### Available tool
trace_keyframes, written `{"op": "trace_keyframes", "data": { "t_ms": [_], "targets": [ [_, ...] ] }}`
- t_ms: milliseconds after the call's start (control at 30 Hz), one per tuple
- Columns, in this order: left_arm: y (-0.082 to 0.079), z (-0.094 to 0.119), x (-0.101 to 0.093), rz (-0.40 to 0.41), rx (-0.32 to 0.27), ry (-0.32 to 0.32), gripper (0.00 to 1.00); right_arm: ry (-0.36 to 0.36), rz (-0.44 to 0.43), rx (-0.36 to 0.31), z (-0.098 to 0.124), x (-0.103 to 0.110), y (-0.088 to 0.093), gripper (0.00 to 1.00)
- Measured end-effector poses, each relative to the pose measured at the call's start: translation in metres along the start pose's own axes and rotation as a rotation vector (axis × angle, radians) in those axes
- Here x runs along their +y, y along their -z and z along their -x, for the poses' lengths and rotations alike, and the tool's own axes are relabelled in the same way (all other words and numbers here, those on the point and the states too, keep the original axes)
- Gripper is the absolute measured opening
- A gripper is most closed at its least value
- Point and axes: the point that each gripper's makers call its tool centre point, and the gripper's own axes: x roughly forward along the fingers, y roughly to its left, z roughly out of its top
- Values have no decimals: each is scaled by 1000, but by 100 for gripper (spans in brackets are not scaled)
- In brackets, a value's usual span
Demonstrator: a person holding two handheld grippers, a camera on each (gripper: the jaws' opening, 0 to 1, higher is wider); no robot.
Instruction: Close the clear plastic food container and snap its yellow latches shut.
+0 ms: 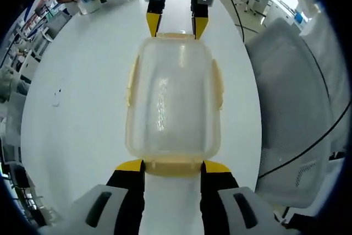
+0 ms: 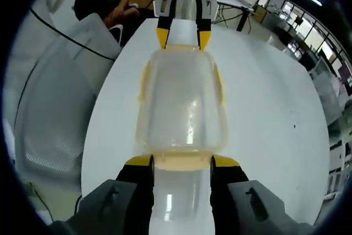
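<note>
The container [image 1: 173, 100] is sitting mid-table [image 1: 82, 114], lid on. The left gripper [image 1: 171, 167] and right gripper [image 2: 182, 162] are facing each other, each spreading its jaws wide around an end latch [image 1: 173, 164], gripping nothing. Pressing both end latches down evenly should snap them. Whether the side latches [image 1: 217, 83] are fastened is unclear.

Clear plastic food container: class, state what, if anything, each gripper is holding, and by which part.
Nothing is clamped: the clear plastic food container lies between both open grippers, left gripper and right gripper at opposite end yellow latches.
</note>
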Motion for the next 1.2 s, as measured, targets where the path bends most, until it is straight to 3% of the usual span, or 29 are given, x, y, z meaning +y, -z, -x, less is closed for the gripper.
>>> {"op": "trace_keyframes", "data": {
  "t_ms": [733, 1033, 1200],
  "targets": [
    [-99, -33, -5, -44, -18, 25, 33, 14, -62, 27, 46, 10, 95, 36],
    [-120, -44, -8, -58, -10, 44, 33, 7, -76, 39, 51, 11, 118, 36],
    [-124, -49, -11, -63, 0, 56, 33, -5, -86, 31, 55, 15, 124, 36]
  ]
}}
